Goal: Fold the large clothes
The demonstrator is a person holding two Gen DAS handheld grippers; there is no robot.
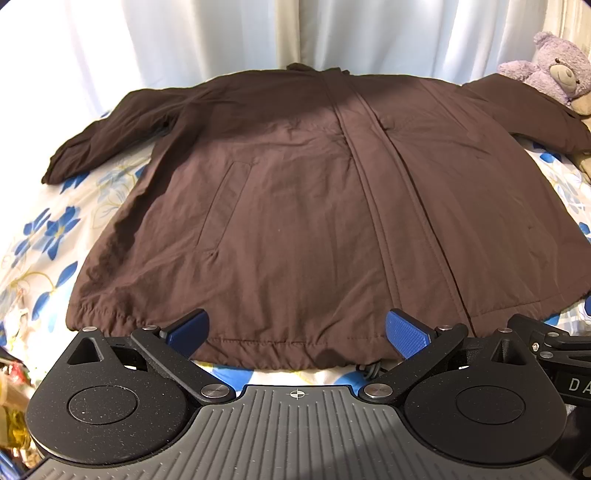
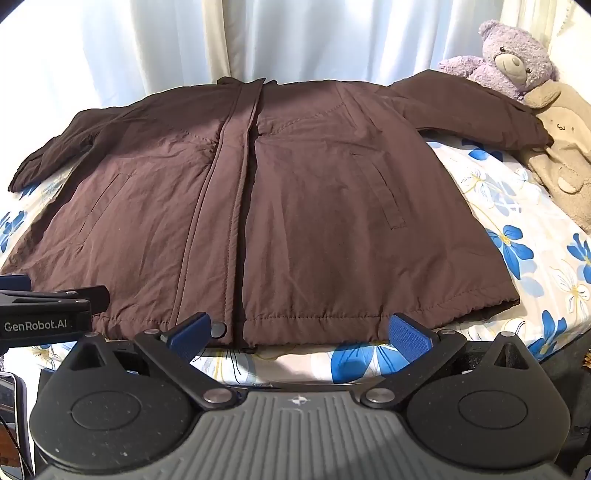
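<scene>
A large dark brown jacket (image 1: 295,206) lies flat and front up on a bed, collar far, hem near, both sleeves spread out to the sides. It also shows in the right wrist view (image 2: 280,206). My left gripper (image 1: 297,332) is open and empty, hovering just at the hem near the jacket's middle. My right gripper (image 2: 299,332) is open and empty at the hem, right of the front placket. The left gripper's body (image 2: 48,314) shows at the left edge of the right wrist view.
The bed sheet (image 2: 517,236) is white with blue flowers. A purple teddy bear (image 2: 506,59) and a beige plush toy (image 2: 565,155) sit at the far right by the right sleeve. White curtains (image 1: 221,33) hang behind the bed.
</scene>
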